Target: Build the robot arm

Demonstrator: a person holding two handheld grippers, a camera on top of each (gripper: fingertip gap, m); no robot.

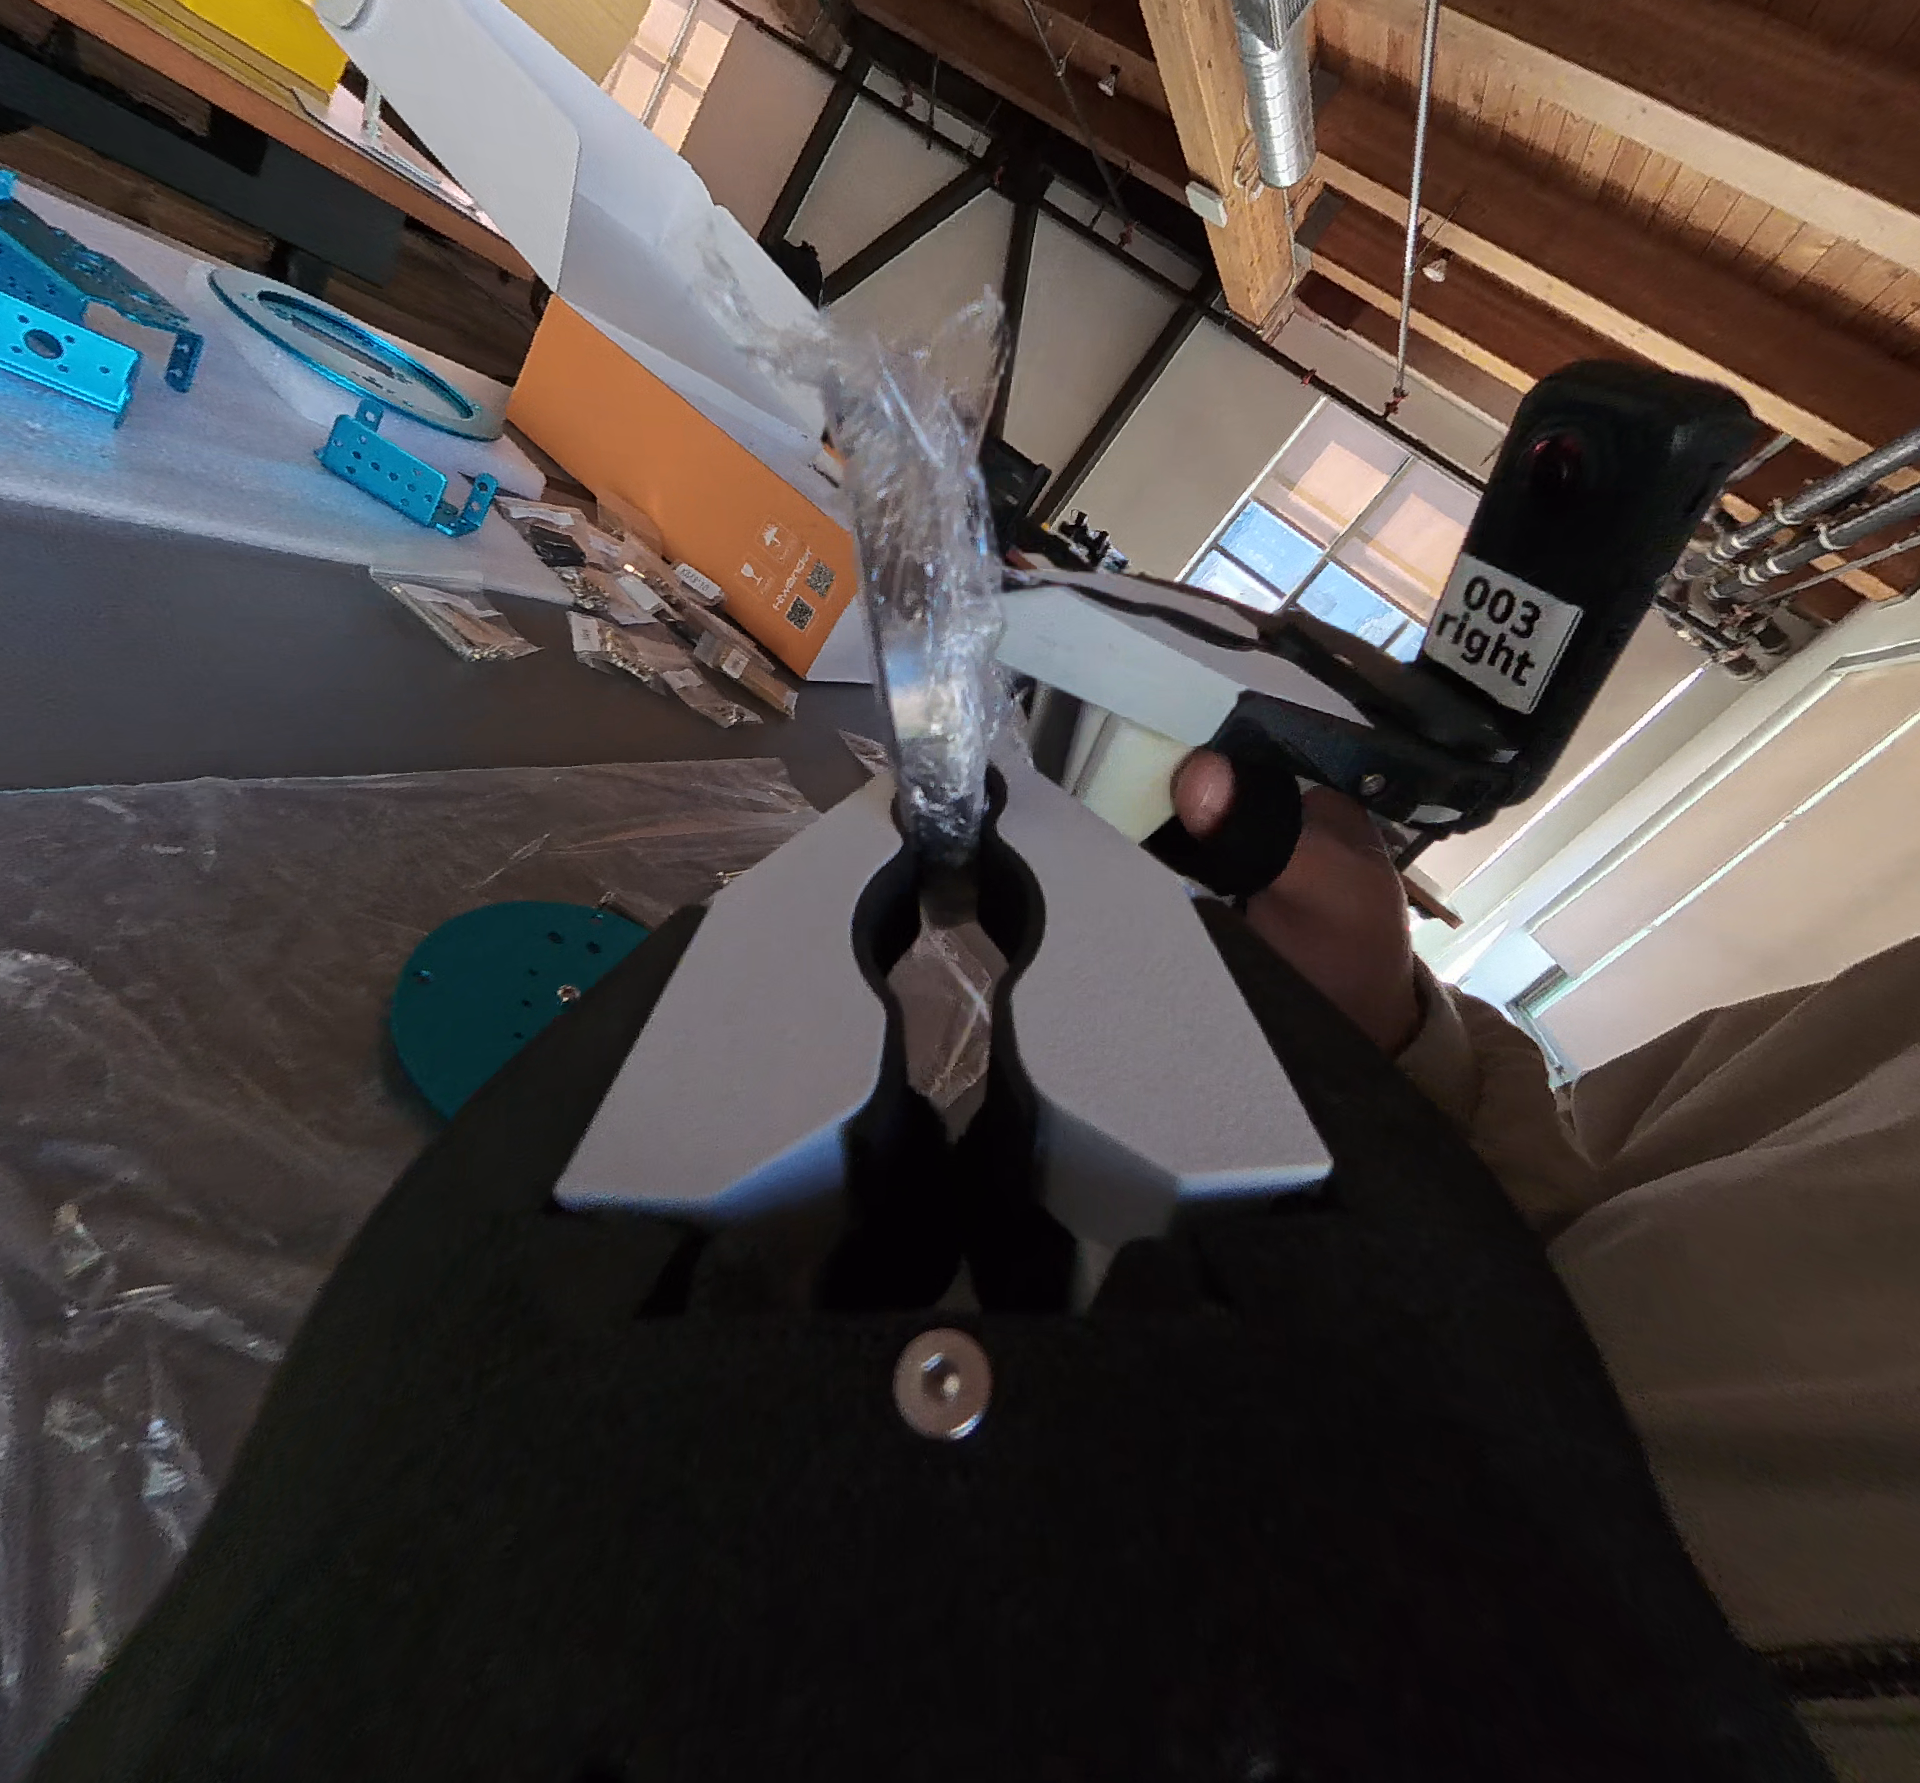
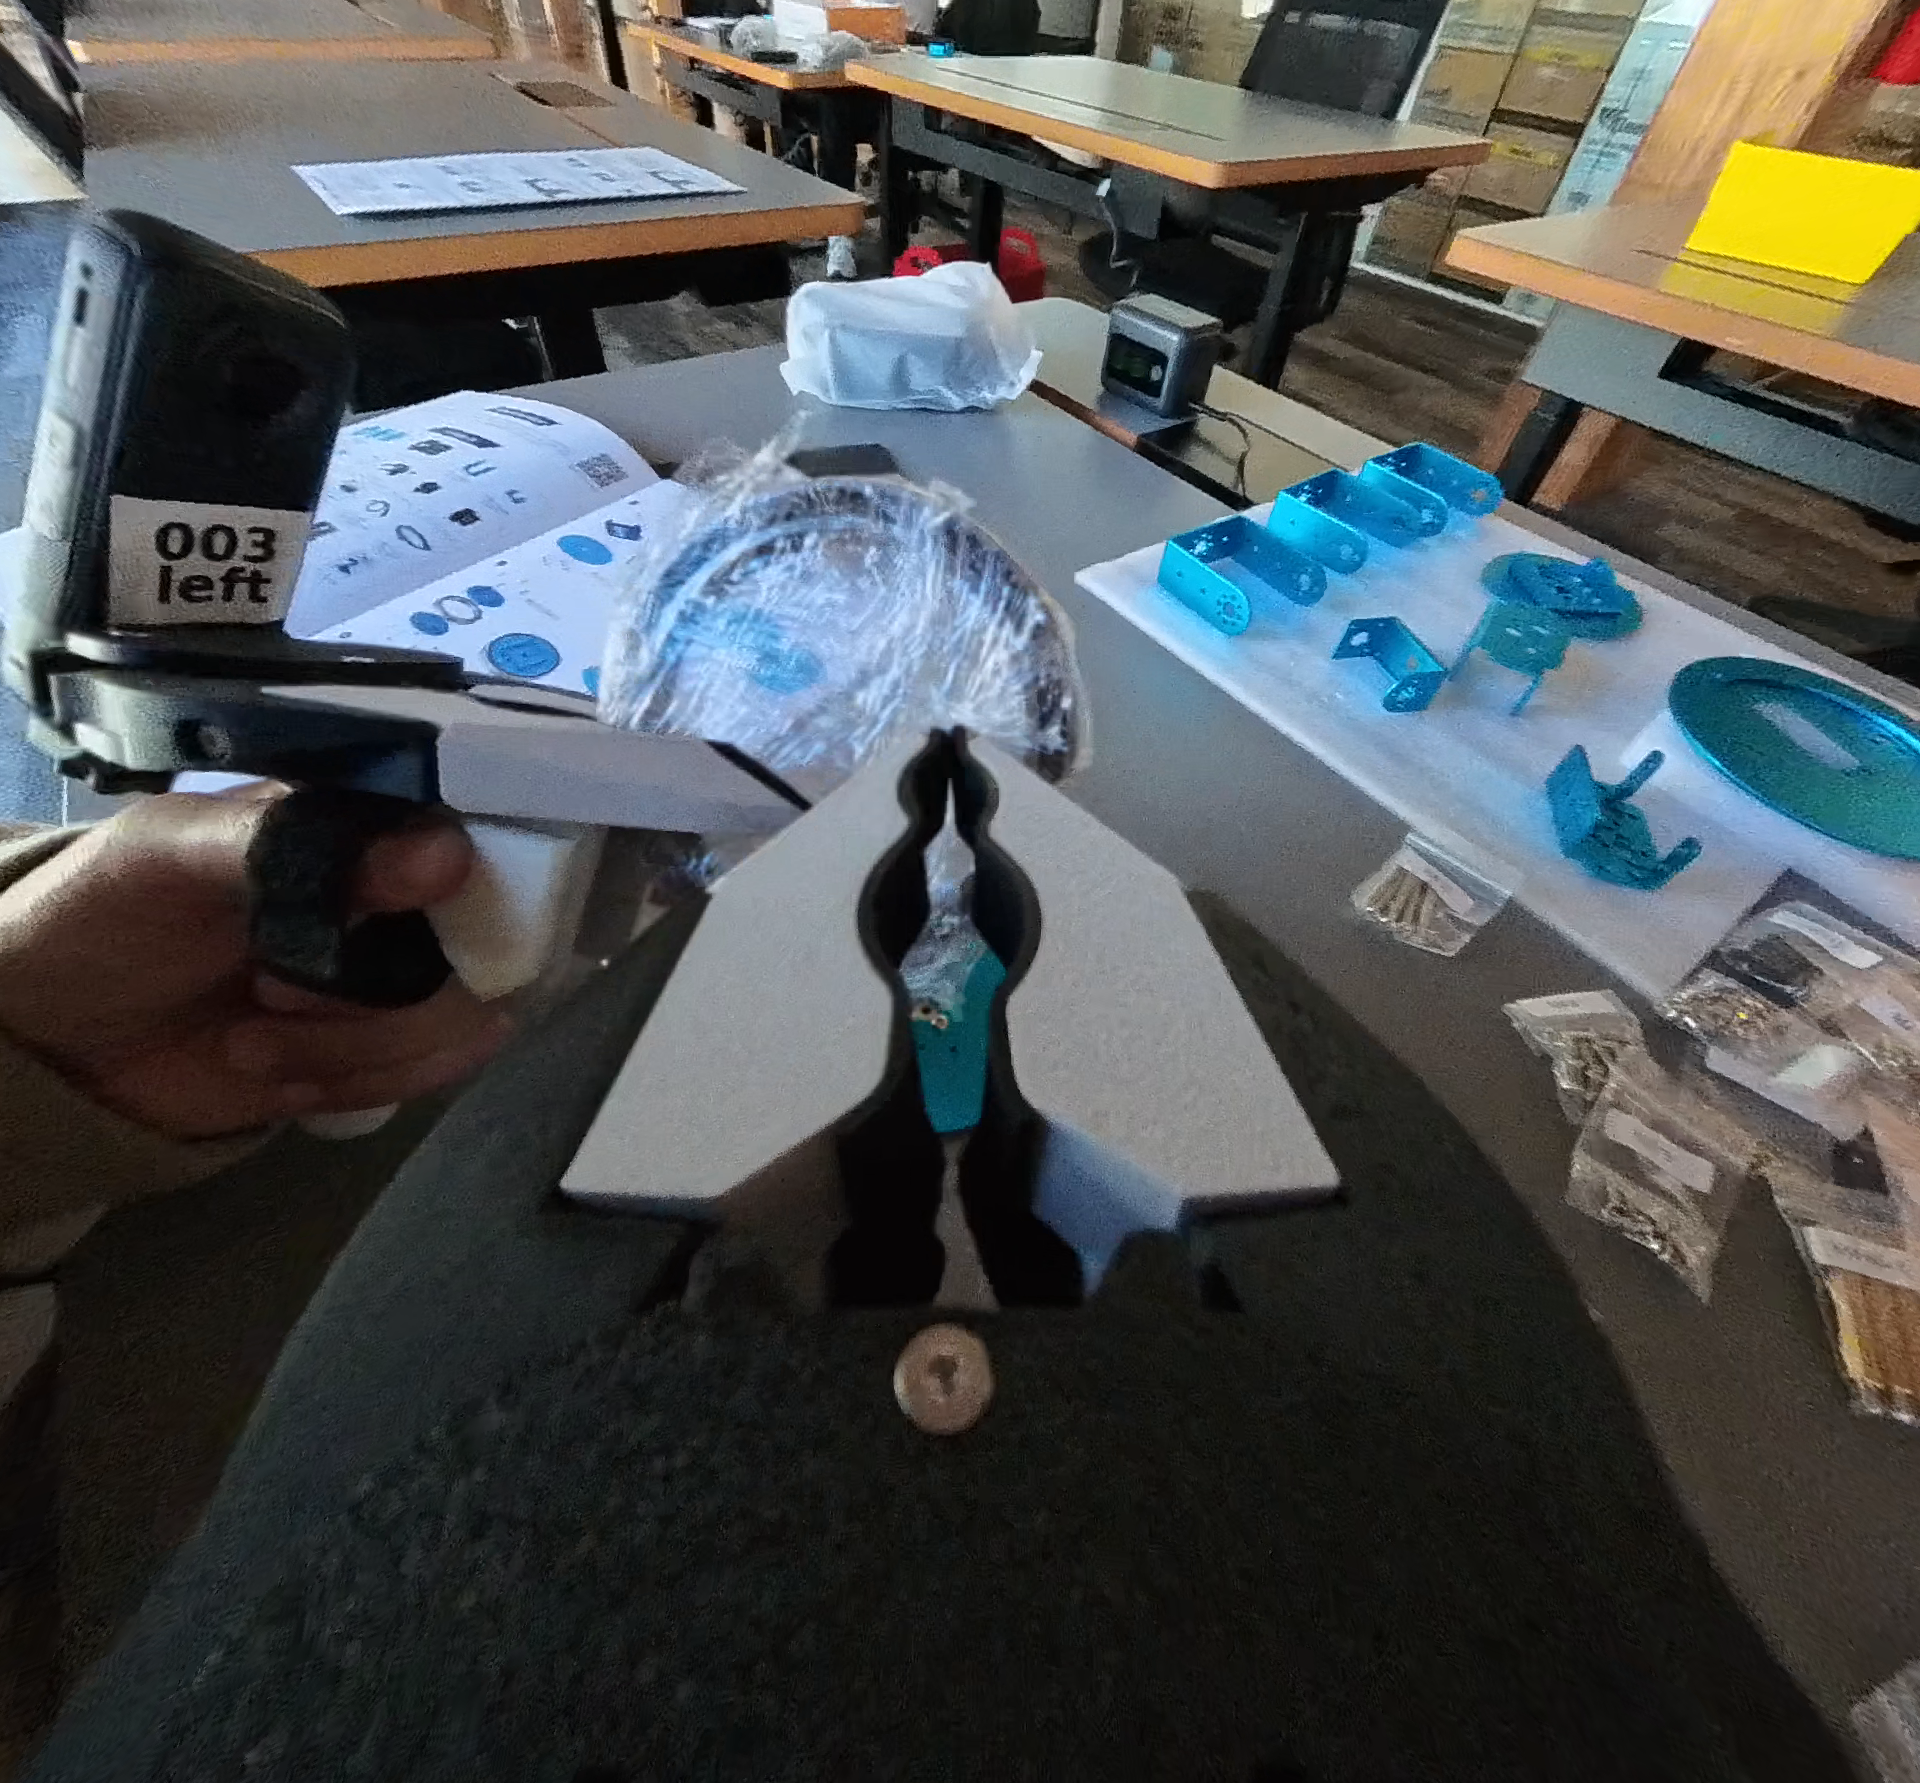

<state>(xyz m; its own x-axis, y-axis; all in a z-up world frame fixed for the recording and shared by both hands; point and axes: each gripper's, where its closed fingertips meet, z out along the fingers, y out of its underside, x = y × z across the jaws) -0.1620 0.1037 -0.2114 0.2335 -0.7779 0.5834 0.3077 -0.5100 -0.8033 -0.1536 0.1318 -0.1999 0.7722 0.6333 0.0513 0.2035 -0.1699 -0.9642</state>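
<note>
Closest, the left gripper (image 1: pixel 940 824) is pressed together on the rim of a round metal ring (image 2: pixel 831 621), held above the grey table (image 2: pixel 1195 777). The right gripper (image 2: pixel 951 762) pinches the ring's crinkled clear film wrap (image 1: pixel 914 486). Beyond lie an open booklet (image 2: pixel 499 528), glossy blue brackets (image 2: pixel 1340 528) on white foam (image 2: pixel 1455 777), and bagged screws (image 2: pixel 1662 1120)
</note>
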